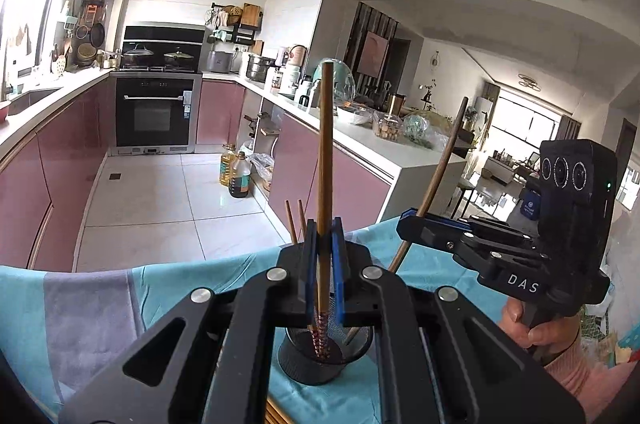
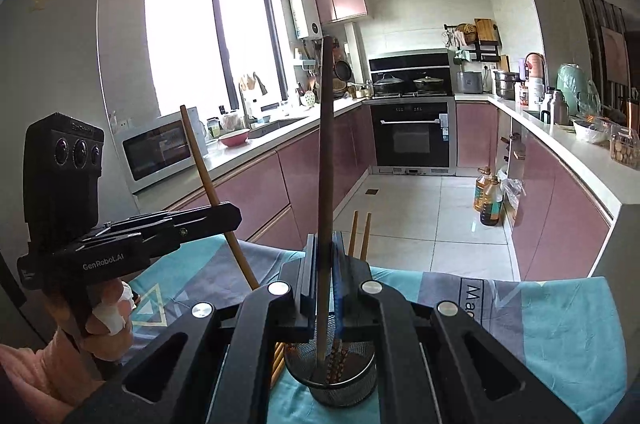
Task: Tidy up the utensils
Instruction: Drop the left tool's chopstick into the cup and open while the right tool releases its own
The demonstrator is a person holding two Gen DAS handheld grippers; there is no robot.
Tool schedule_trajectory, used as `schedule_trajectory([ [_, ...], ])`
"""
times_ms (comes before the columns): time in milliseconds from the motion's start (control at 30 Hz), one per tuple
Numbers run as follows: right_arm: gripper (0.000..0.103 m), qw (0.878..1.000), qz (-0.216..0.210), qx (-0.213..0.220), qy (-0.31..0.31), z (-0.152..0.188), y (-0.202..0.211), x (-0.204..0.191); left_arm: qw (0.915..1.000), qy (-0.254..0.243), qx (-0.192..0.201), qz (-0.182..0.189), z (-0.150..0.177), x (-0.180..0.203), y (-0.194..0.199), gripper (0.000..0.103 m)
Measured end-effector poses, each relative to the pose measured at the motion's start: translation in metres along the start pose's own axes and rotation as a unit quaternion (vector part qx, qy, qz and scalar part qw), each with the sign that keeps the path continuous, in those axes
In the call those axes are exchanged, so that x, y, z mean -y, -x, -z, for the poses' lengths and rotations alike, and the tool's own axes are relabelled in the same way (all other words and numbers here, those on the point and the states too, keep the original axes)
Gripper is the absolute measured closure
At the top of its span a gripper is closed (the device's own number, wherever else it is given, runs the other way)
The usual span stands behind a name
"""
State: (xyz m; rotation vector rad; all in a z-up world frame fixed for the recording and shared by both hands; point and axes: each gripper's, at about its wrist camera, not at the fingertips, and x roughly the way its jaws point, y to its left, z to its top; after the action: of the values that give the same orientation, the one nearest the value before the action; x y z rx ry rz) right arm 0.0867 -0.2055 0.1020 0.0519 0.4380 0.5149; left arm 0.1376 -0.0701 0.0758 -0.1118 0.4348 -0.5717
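Note:
My left gripper (image 1: 325, 236) is shut on a brown chopstick (image 1: 325, 144) held upright. Its patterned lower end hangs over the mouth of the black mesh cup (image 1: 324, 356). My right gripper (image 2: 326, 248) is shut on a darker chopstick (image 2: 326, 144), also upright, with its lower end over the same mesh cup (image 2: 332, 380). Each gripper also shows in the other's view: the right gripper (image 1: 408, 224) with its tilted chopstick (image 1: 440, 164), the left gripper (image 2: 234, 212) with its chopstick (image 2: 204, 164). Two more chopsticks (image 2: 360, 232) stick up beyond the jaws.
The cup stands on a table under a teal and grey cloth (image 2: 560, 324). Several loose chopsticks (image 2: 276, 360) lie beside the cup. A hand in a pink sleeve (image 1: 560, 364) grips the right handle. Beyond the table edge are a tiled floor, pink cabinets and oil bottles (image 1: 236, 172).

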Motion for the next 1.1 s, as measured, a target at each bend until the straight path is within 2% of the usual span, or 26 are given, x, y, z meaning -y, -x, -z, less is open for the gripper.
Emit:
schedule_trajectory([
  [200, 0.097, 0.999, 0.002, -0.052, -0.009, 0.014, -0.024, 0.009, 0.9983, -0.011, -0.058, 0.0, 0.02, 0.003, -0.03, 0.096],
  [433, 0.097, 0.993, -0.004, -0.119, -0.019, 0.03, -0.052, 0.013, 0.9925, -0.005, -0.122, 0.01, 0.042, -0.006, -0.063, 0.096],
  [600, 0.097, 0.989, -0.006, -0.144, -0.033, 0.039, -0.068, 0.015, 0.9913, 0.001, -0.131, 0.01, 0.05, -0.017, -0.074, 0.096],
  [933, 0.095, 0.987, 0.005, -0.151, -0.062, 0.044, -0.083, 0.032, 0.99, 0.007, -0.141, -0.005, 0.046, -0.026, -0.091, 0.095],
  [967, 0.095, 0.987, 0.005, -0.15, -0.064, 0.043, -0.083, 0.033, 0.9902, 0.009, -0.139, -0.007, 0.047, -0.026, -0.09, 0.094],
  [1033, 0.087, 0.987, 0.004, -0.146, -0.07, 0.044, -0.082, 0.034, 0.9904, 0.012, -0.137, -0.012, 0.049, -0.028, -0.088, 0.088],
  [1100, 0.087, 0.988, 0.001, -0.14, -0.072, 0.045, -0.078, 0.034, 0.9912, 0.013, -0.13, -0.021, 0.049, -0.03, -0.081, 0.087],
])
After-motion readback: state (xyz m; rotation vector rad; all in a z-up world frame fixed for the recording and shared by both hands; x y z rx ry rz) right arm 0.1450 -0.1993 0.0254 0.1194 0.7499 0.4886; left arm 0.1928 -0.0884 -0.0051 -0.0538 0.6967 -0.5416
